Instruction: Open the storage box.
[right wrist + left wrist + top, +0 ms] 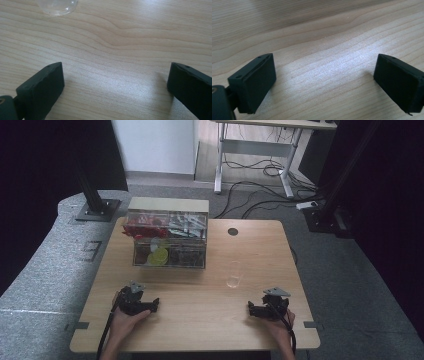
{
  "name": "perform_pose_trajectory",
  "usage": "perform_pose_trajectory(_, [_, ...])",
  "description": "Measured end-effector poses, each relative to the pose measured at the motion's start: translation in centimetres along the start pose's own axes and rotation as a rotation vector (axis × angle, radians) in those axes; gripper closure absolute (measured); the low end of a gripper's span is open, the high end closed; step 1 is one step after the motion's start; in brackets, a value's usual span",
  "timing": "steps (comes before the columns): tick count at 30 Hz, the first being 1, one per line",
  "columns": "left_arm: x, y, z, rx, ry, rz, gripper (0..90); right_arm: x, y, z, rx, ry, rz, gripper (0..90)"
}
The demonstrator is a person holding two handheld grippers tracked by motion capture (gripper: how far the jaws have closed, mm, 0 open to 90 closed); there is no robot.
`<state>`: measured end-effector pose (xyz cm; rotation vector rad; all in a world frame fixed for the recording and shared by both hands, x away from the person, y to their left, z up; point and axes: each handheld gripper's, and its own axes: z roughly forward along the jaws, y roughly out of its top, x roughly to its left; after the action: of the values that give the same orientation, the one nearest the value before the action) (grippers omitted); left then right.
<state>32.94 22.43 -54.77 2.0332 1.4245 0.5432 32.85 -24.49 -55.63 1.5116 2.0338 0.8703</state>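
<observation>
A clear glass stands on the wooden table, right of its middle; its base shows at the top of the right gripper view. A clear plastic box with red, yellow-green and dark items inside sits at the back left of the table. My left gripper rests near the front left edge, held by a hand. Its jaws stand wide apart over bare wood in the left gripper view. My right gripper rests near the front right, also open with nothing between its jaws.
A round cable hole is in the table's back edge. Black stand bases sit on the grey floor behind the table at left and right. A desk frame with cables stands farther back.
</observation>
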Motion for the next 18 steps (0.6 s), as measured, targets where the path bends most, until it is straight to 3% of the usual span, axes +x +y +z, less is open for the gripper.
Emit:
perform_pose_trajectory(3, [-0.1,0.0,0.0,-0.002,0.007,-0.003,5.3,0.0,0.0,0.0,0.000,0.000,0.000,1.2])
perform_pose_trajectory(5, [-0.2,0.0,-0.2,-0.020,0.056,0.002,8.1,0.0,0.0,0.0,0.000,-0.001,0.000,1.3])
perform_pose_trajectory(7, [-0.3,0.0,-0.4,-0.025,0.076,-0.002,12.6,0.0,0.0,0.0,-0.001,-0.002,0.001,1.7])
perform_pose_trajectory(13, [0.0,-0.5,-1.1,-0.042,0.064,-0.016,17.7,0.0,0.0,-0.1,-0.004,-0.007,0.007,2.8])
perform_pose_trajectory(16, [0.5,-0.8,-1.7,-0.066,0.061,-0.031,26.9,0.0,0.0,-0.1,-0.006,-0.009,0.009,3.3])
perform_pose_trajectory(18, [1.1,-1.0,-2.5,-0.085,0.042,-0.063,31.8,-0.1,-0.1,-0.1,-0.009,-0.014,0.014,4.7])
